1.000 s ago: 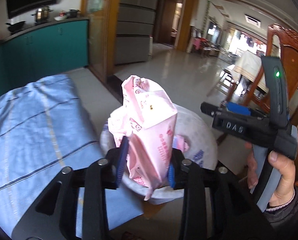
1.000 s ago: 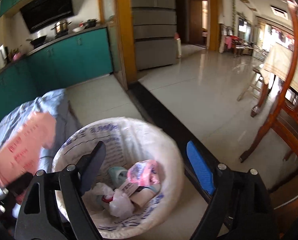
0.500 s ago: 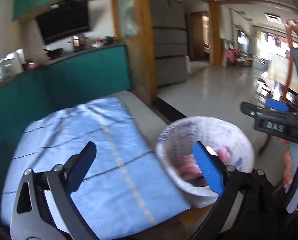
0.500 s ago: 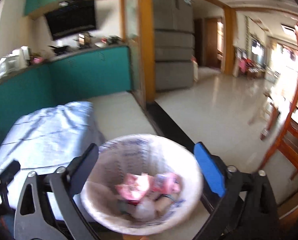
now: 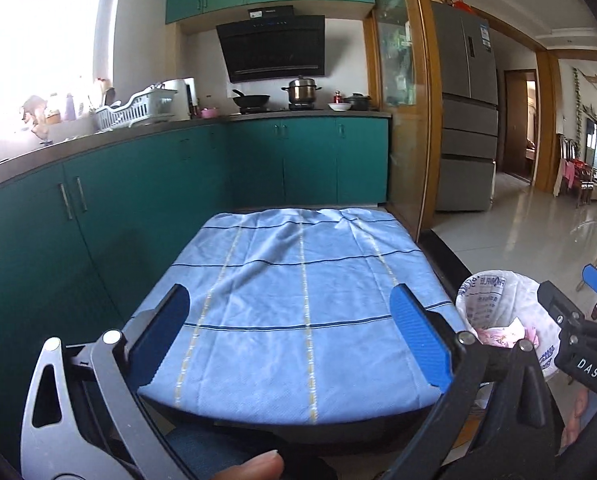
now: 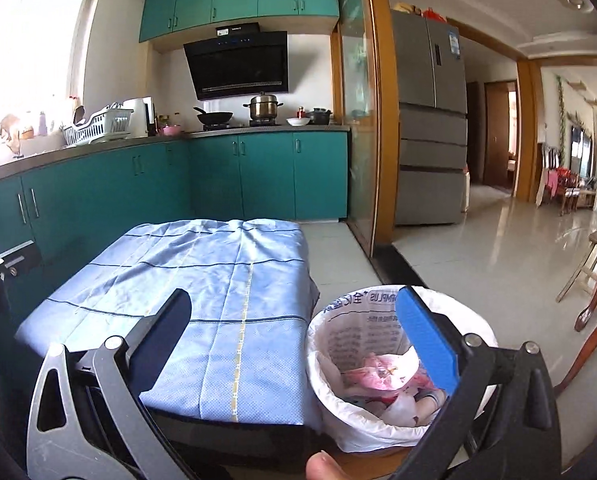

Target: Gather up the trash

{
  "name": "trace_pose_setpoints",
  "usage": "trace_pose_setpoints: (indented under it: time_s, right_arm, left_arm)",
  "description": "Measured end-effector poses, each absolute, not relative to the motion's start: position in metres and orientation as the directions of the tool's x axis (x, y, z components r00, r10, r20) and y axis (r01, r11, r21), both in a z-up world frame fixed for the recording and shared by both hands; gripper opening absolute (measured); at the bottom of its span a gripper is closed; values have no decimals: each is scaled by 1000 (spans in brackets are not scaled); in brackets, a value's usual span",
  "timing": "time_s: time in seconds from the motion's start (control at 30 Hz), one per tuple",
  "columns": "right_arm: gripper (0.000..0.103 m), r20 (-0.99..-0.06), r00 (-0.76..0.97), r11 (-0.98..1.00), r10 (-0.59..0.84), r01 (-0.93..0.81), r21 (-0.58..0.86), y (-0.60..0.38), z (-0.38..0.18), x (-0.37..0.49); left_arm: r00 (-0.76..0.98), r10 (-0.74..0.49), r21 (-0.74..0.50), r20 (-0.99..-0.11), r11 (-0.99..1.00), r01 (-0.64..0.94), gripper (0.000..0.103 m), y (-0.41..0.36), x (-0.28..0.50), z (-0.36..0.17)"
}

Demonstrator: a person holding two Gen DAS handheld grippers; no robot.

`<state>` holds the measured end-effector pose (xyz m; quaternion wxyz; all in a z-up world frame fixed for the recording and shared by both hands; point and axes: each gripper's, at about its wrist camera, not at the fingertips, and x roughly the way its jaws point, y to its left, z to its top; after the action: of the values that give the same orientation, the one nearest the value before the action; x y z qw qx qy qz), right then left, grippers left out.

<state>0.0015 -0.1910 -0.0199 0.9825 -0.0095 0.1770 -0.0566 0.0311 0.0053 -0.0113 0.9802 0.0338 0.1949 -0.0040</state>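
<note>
Pink wrapper now dropped in lined bin | L gripper & R gripper both spread wide, empty, pulled back | blue tablecloth bare – collection looks done

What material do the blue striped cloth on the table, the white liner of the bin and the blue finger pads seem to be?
Blue striped cloth: probably woven cotton, matte, with soft creases. White printed bin liner: thin plastic film, crinkled, folded over the rim, slightly glossy. Blue ribbed finger pads of the left gripper: likely rubber or soft plastic, given the fine ridges and dull sheen.
</note>
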Motion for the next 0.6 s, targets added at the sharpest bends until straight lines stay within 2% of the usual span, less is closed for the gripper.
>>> trace_pose_setpoints:
  time_s: [0.3,0.6]
  right_arm:
    - [100,-260,951,985,-168,153,-76,-181,-7,-15]
    - [100,-224,960,984,-170,150,-100,-172,-1,-17]
  left_arm:
    - [941,6,55,-338,998,13,100,20,5,-1]
    - [955,25,57,-297,998,-8,100,29,-12,8]
